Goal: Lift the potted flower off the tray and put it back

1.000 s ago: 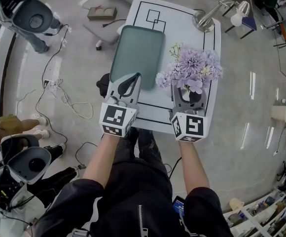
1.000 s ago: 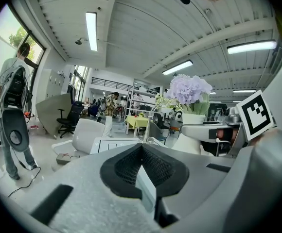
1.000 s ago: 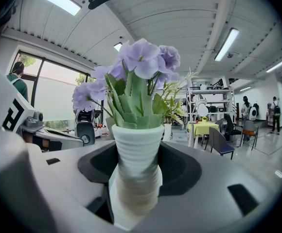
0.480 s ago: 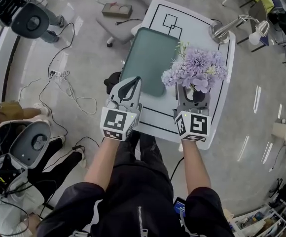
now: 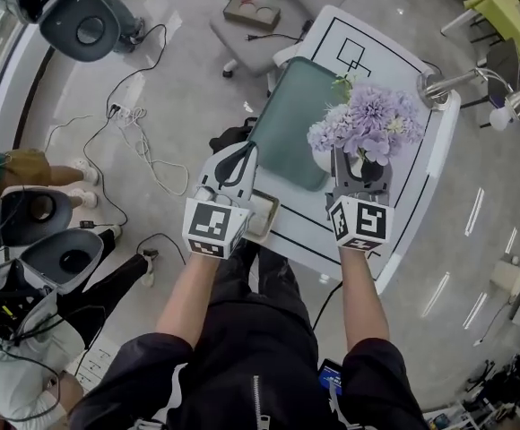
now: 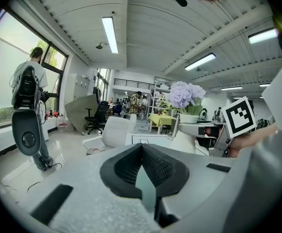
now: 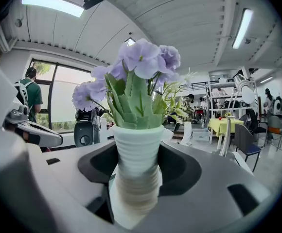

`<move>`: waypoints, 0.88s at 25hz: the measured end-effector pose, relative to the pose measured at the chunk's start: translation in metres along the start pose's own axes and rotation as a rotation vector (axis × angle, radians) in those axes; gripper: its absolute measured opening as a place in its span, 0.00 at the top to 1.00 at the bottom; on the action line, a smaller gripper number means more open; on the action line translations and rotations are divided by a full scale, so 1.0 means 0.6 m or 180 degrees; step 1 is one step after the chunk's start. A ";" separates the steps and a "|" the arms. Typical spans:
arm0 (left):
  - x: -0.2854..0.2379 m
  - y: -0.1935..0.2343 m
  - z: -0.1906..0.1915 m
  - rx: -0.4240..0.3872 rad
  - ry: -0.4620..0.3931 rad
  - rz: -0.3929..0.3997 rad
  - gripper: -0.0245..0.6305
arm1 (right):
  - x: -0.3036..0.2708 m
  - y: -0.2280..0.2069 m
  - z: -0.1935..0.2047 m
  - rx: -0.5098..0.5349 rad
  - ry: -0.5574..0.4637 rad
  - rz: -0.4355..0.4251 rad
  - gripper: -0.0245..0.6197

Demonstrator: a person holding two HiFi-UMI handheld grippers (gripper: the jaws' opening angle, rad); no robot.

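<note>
The potted flower (image 5: 368,119), purple blooms in a ribbed white pot (image 7: 136,154), stands between the jaws of my right gripper (image 5: 360,170), which is shut on the pot's body. From above, the blooms overlap the right edge of the dark green tray (image 5: 291,115) on the white table (image 5: 421,164). Whether the pot rests on anything is hidden. My left gripper (image 5: 242,150) is shut on the tray's near left edge; a thin green strip of tray (image 6: 145,191) shows between its pads. The flower (image 6: 185,95) and the right gripper's marker cube (image 6: 239,120) appear to its right.
A silver desk lamp (image 5: 462,83) stands on the table's far right. Black square outlines (image 5: 354,52) are printed beyond the tray. Cables (image 5: 130,124) lie on the floor to the left, near grey machine bases (image 5: 81,25). An office chair (image 5: 260,16) stands behind the table.
The table and tray have swung rightward and tilted in the head view. Both grippers moved along with their holds, and the blooms now overlap the tray's right edge instead of standing beside it.
</note>
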State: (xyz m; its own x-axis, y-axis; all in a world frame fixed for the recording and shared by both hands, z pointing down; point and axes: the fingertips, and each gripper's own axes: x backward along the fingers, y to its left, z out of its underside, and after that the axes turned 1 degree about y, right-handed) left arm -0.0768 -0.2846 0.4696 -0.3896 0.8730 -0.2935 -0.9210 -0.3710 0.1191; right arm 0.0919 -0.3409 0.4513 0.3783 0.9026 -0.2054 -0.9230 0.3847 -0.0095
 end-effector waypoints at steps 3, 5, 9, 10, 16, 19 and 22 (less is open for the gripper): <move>0.005 0.019 0.005 0.0034 0.0017 -0.0093 0.96 | -0.024 0.011 0.010 0.0014 0.0027 -0.0067 0.59; 0.008 0.031 0.010 0.0047 0.0033 -0.0136 0.96 | -0.040 0.019 0.018 0.0024 0.0041 -0.0111 0.59; 0.009 0.056 0.017 0.0064 0.0079 -0.0251 0.96 | -0.081 0.032 0.030 0.0059 0.0042 -0.0221 0.59; 0.010 0.060 0.023 0.0057 0.0095 -0.0262 0.96 | -0.091 0.035 0.035 0.0067 0.0038 -0.0261 0.59; 0.019 0.086 0.048 0.0036 0.0189 -0.0355 0.96 | -0.142 0.045 0.056 0.0123 -0.0034 -0.0394 0.59; 0.024 0.101 0.054 0.0035 0.0230 -0.0405 0.96 | -0.161 0.049 0.066 0.0129 -0.0041 -0.0409 0.59; 0.025 0.105 0.058 0.0029 0.0267 -0.0416 0.96 | -0.171 0.053 0.077 0.0161 -0.0014 -0.0434 0.59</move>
State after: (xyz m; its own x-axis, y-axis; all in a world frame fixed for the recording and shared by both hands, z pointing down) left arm -0.1406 -0.2839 0.5057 -0.2650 0.8839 -0.3853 -0.9640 -0.2528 0.0831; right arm 0.0271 -0.4123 0.5170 0.5004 0.8421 -0.2012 -0.8583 0.5130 0.0124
